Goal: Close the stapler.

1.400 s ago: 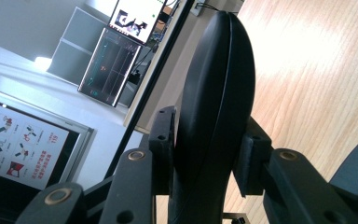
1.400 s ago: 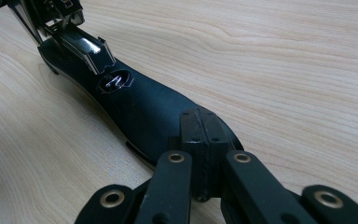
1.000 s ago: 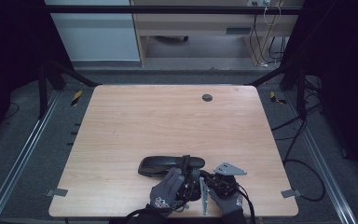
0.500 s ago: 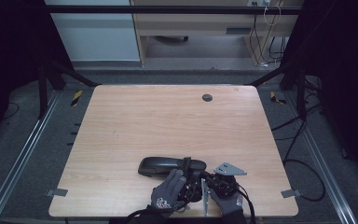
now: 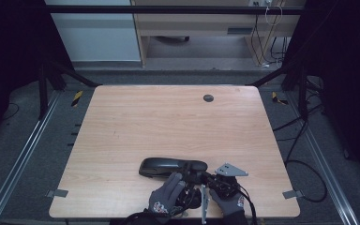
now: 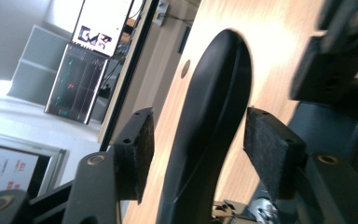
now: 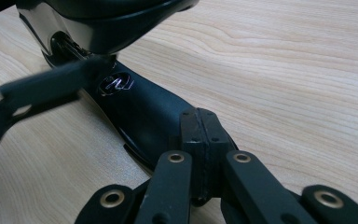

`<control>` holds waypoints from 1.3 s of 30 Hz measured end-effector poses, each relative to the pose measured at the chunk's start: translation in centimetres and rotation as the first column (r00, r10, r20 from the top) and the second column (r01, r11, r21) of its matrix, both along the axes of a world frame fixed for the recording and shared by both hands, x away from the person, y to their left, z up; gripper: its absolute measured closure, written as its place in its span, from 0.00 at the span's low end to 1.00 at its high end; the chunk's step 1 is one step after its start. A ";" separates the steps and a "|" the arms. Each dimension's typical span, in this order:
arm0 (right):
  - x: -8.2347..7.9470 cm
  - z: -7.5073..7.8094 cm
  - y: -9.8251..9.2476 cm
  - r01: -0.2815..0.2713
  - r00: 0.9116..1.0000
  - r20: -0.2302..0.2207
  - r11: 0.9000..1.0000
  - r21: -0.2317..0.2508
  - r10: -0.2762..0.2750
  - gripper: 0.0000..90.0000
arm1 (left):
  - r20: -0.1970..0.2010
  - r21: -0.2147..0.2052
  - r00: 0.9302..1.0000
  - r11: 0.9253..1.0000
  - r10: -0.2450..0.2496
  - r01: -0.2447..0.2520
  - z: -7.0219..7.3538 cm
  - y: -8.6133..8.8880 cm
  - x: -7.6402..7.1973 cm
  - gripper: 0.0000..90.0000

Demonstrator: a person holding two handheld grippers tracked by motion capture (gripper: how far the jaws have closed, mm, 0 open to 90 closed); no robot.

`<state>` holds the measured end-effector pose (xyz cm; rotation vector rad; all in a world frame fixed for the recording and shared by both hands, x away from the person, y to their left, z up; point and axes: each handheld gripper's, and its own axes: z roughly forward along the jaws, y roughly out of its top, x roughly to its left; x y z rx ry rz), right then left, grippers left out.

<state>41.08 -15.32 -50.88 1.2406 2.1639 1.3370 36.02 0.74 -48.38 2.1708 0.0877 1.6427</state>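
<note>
A black stapler (image 5: 168,166) lies lengthwise near the front edge of the wooden table (image 5: 168,117). In the left gripper view its upper arm (image 6: 214,93) runs between the two pads of my left gripper (image 6: 198,126). These jaws have just been opening, and both pads (image 6: 135,149) stand off the stapler. My left gripper (image 5: 190,183) and right gripper (image 5: 212,180) sit side by side at the stapler's right end, in gloved hands. In the right gripper view, my right gripper (image 7: 205,126) is shut, pads together, resting over the stapler's low base (image 7: 140,107).
A round cable hole (image 5: 208,98) sits far back on the table. Metal rails (image 5: 23,154) run along both sides on the floor, and cables (image 5: 304,164) trail off at the right. The table's front edge is just under my hands.
The gloved left hand has drawn back very slightly at the stapler's near end. The stapler and the right hand lie as before.
</note>
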 end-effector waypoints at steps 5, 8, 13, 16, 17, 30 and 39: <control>0.0 0.0 0.0 0.001 1.000 0.000 1.000 0.001 -0.001 1.00 | -0.029 -0.045 0.999 0.998 -0.038 0.037 0.7 0.5 -0.7 0.44; 0.0 0.0 0.0 0.001 1.000 -0.002 1.000 0.002 -0.001 1.00 | -0.049 -0.079 0.998 0.996 -0.048 0.044 1.5 0.9 -0.9 0.44; 0.0 0.0 0.0 0.000 1.000 -0.001 1.000 0.002 0.000 1.00 | -0.097 -0.159 0.993 0.986 -0.066 0.050 2.7 1.8 -0.8 0.43; 0.0 0.0 0.0 -0.001 1.000 0.002 1.000 0.004 0.001 1.00 | -0.121 -0.217 0.990 0.975 -0.067 0.040 3.3 2.4 -0.4 0.43; 0.0 0.0 0.0 -0.002 1.000 0.004 1.000 0.004 0.002 1.00 | -0.129 -0.238 0.989 0.971 -0.070 0.037 3.5 2.7 -0.2 0.43; 0.0 0.5 -0.9 0.016 1.000 0.010 1.000 0.026 -0.016 1.00 | -0.250 -0.522 0.968 0.846 -0.031 -0.107 6.2 8.3 2.3 0.48; 0.4 1.7 -2.9 0.051 0.998 0.045 0.997 0.060 -0.054 1.00 | -0.331 -0.636 0.943 0.735 0.018 -0.238 6.5 14.2 4.3 0.50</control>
